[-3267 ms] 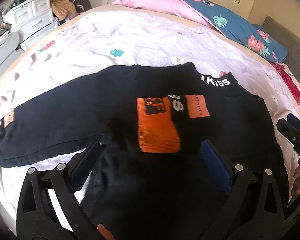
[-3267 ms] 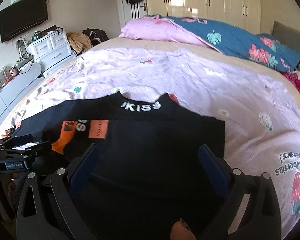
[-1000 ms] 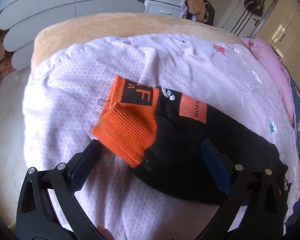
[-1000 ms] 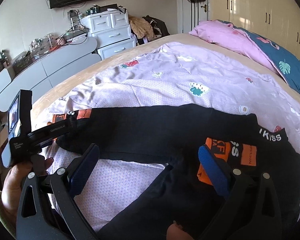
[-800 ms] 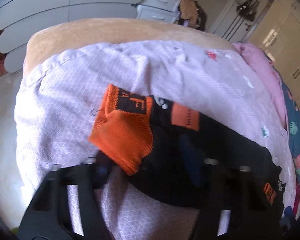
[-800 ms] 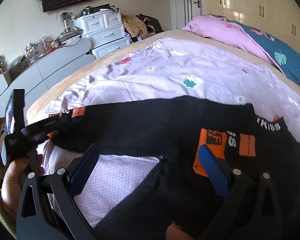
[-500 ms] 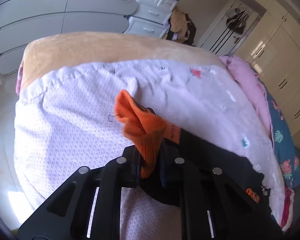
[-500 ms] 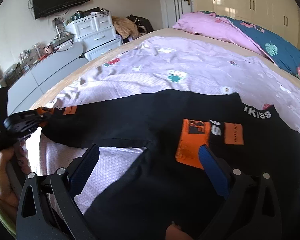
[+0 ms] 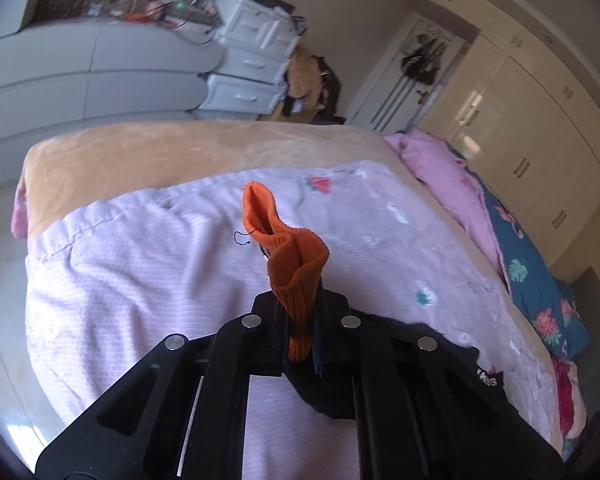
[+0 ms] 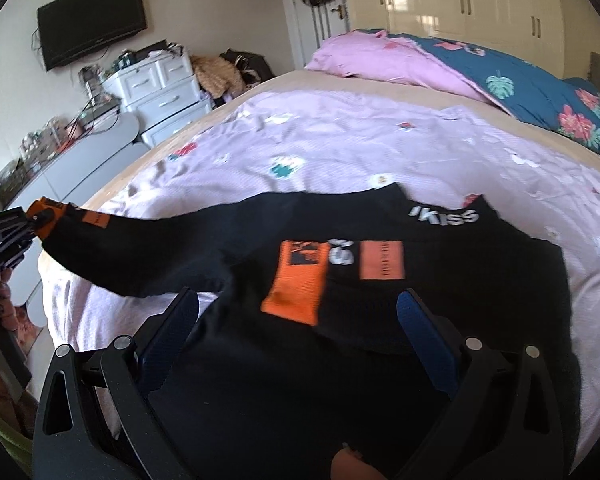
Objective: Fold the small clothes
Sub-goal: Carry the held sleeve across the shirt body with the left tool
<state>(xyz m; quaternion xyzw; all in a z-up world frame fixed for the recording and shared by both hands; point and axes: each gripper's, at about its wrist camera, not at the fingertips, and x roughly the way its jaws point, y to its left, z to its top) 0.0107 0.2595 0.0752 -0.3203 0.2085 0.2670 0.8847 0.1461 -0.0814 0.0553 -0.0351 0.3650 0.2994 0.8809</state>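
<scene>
- Left jaws (image 9: 300, 336) now clamped on orange cuff (image 9: 296, 280), wide apart a second ago; right jaws (image 10: 296, 332) open, empty, over sweater (image 10: 340, 320).
- Cuff lifted off bed (image 9: 140, 260): sleeve (image 10: 148, 252) ready to fold inward.
- Sleeve runs long from body toward bed's left edge; collar faces pillows.

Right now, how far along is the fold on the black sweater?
Done: one sleeve already lies folded across the chest of the black sweater, orange cuff up. In hand: the left tongs are shut on the other sleeve's orange cuff, lifted off the lilac sheet. The right tongs hover open, empty. Left: lay that sleeve across, then fold the body.
</scene>
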